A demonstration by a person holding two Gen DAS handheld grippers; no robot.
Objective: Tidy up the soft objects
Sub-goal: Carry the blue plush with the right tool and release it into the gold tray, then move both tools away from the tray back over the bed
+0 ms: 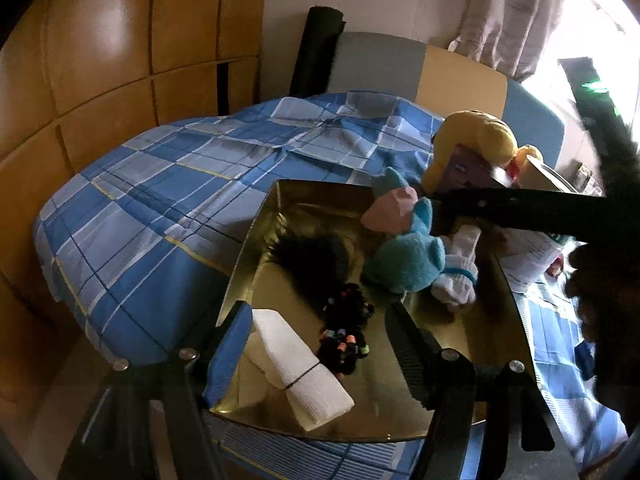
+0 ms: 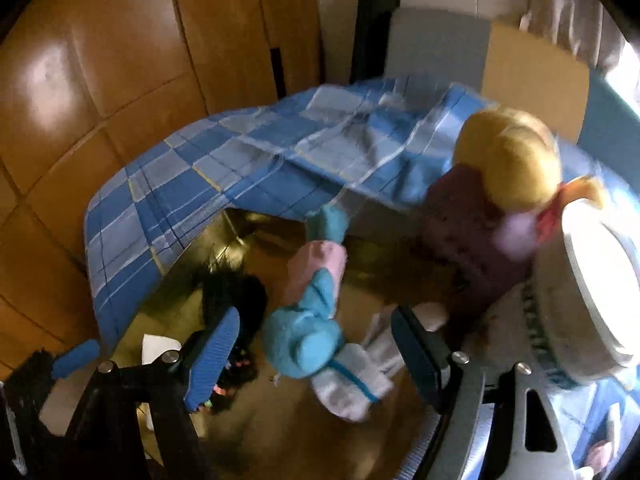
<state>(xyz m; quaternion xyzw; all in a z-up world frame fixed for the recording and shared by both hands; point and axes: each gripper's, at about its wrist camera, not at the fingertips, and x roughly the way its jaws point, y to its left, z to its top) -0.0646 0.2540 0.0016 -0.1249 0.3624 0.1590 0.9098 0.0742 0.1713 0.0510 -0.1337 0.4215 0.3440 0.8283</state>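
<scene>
Two grippers hover over a gold box that sits on a bed with a blue checked cover. The left gripper has its jaws apart with nothing pressed between them; below it, at the box's near edge, lies a rolled white cloth bound by a thin black band, and just beside that a black bundle with coloured beads. The right gripper also stands with jaws apart, a teal plush toy with a pink patch and a white sock with a blue stripe lying between the fingers but not clamped. Toy and sock rest touching each other inside the box, toward its right side. A yellow-haired doll leans at the box's far right corner.
</scene>
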